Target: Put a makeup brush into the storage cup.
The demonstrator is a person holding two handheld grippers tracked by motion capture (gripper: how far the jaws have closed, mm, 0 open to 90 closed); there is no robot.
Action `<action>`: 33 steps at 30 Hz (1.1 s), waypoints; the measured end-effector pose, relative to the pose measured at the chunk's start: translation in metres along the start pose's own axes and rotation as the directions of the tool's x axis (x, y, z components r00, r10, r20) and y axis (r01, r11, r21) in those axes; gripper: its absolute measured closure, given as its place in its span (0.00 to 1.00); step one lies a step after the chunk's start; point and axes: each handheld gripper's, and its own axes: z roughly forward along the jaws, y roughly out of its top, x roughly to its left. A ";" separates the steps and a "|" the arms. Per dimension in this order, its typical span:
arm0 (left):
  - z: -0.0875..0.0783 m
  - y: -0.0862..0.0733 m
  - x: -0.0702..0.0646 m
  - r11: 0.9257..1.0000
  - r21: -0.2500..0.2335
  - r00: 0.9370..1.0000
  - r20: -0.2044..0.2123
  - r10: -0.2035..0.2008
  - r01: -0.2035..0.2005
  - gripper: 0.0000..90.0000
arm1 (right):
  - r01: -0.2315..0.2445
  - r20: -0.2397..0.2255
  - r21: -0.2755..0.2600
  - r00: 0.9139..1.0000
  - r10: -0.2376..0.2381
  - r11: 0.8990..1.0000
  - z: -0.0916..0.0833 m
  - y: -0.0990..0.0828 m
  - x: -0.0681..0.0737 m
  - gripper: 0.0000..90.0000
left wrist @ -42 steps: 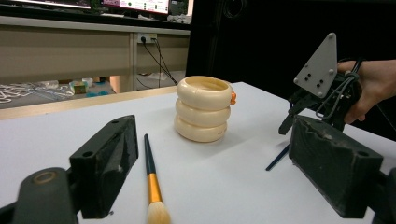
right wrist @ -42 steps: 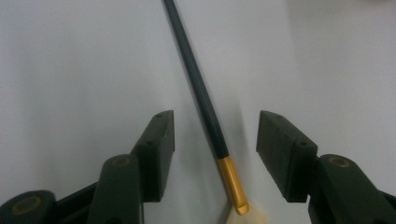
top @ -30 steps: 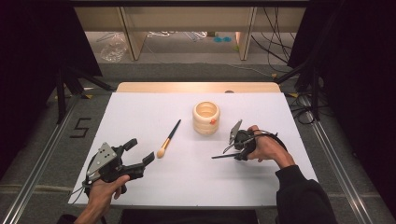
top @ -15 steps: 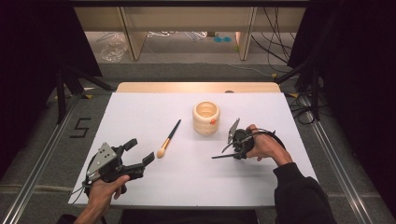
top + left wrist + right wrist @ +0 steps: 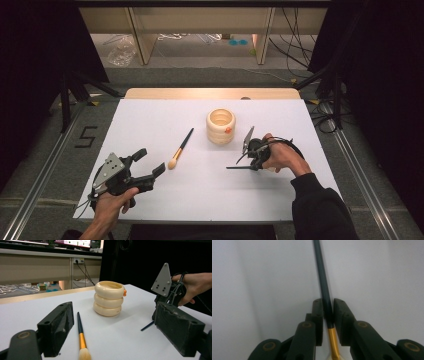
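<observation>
Work surface: a white table (image 5: 200,200) with a bare wooden strip along its far edge. It stands on grey carpet between two metal floor rails; a "5" marking (image 5: 86,136) lies on the floor at the table's 9 o'clock side. Black curtains close off both sides of the room. Beyond the table, light wooden furniture legs, a clear plastic bag (image 5: 121,50) and loose black cables rest on the floor. The left gripper view shows a long bench with monitors on top along the far wall.

A cream ringed holder (image 5: 221,126), three stacked rings with a small orange spot on its rim, stands upright just beyond table centre. A brush (image 5: 180,149) with dark handle, gold ferrule and pale bristles lies flat at the holder's 8 o'clock, well apart from it, bristles toward the person.

Left gripper (image 5: 148,167): held low at the table's 7 o'clock corner, jaws spread wide and holding nothing. The bristle tip lies just beside its forward jaw; in the left gripper view (image 5: 112,335) the brush lies between the jaws, nearer the left one.

Right gripper (image 5: 245,160): at the holder's 4 o'clock, near it. Its jaws are closed narrow on a second brush (image 5: 324,290), clamped on the dark handle just above the gold ferrule, handle pointing to 9 o'clock over the table.
</observation>
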 end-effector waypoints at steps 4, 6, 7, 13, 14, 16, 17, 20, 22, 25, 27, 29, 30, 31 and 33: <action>0.000 0.000 0.000 1.000 0.000 1.000 -0.002 -0.002 0.002 0.18 | -0.003 -0.004 0.008 1.000 0.003 1.000 0.000 0.001 0.001 0.92; 0.000 0.000 0.000 1.000 0.000 1.000 -0.001 -0.001 0.001 0.18 | -0.009 -0.003 0.013 1.000 0.009 1.000 0.000 0.001 0.001 0.92; 0.000 0.000 0.000 1.000 0.000 1.000 -0.001 -0.001 0.001 0.18 | -0.009 -0.003 0.013 1.000 0.009 1.000 0.000 0.001 0.001 0.92; 0.000 0.000 0.000 1.000 -0.001 1.000 -0.002 -0.002 0.002 0.18 | 0.021 0.026 0.044 0.999 -0.023 0.999 0.000 0.003 0.001 0.93; -0.001 0.000 0.000 1.000 -0.001 1.000 -0.002 -0.001 0.001 0.18 | 0.021 0.025 0.041 0.999 -0.022 0.999 0.000 0.003 0.001 0.93; -0.001 0.000 0.000 1.000 0.000 1.000 -0.002 -0.001 0.001 0.18 | 0.020 0.029 0.042 0.999 -0.022 0.999 0.000 0.004 0.002 0.93; -0.001 0.000 0.000 1.000 -0.001 1.000 -0.001 -0.001 0.001 0.18 | 0.020 0.031 0.043 0.999 -0.021 0.999 0.000 0.004 0.002 0.93; -0.001 0.000 0.000 1.000 0.000 1.000 -0.001 0.000 0.000 0.18 | 0.016 0.035 0.042 0.999 -0.017 0.999 -0.001 0.003 0.003 0.93; -0.001 0.000 0.000 1.000 0.000 1.000 -0.002 0.001 -0.001 0.18 | 0.017 0.043 0.032 0.999 -0.019 0.999 -0.003 0.003 0.002 0.93; -0.001 0.000 0.000 1.000 -0.001 1.000 -0.002 -0.001 0.001 0.18 | -0.019 0.045 -0.005 0.999 0.019 1.000 -0.008 0.002 0.004 0.93; -0.001 0.000 0.000 1.000 0.000 1.000 -0.002 -0.001 0.001 0.18 | -0.017 0.057 -0.031 0.998 0.018 0.999 -0.013 0.001 0.004 0.93; -0.001 0.000 0.000 1.000 -0.001 1.000 -0.003 -0.001 0.001 0.18 | -0.016 0.072 -0.053 0.997 0.019 0.998 -0.019 0.001 0.004 0.93; -0.001 0.000 0.000 1.000 0.000 1.000 -0.003 -0.001 0.001 0.18 | -0.013 0.071 -0.062 0.997 0.018 0.998 -0.022 0.001 0.004 0.93; -0.001 0.000 0.000 1.000 0.000 1.000 -0.003 -0.001 0.001 0.18 | -0.011 0.083 -0.074 0.996 0.017 0.997 -0.024 0.001 0.004 0.93; -0.001 0.000 0.000 1.000 0.000 1.000 -0.002 -0.001 0.001 0.18 | -0.009 0.093 -0.093 0.995 0.018 0.996 -0.027 0.000 0.004 0.93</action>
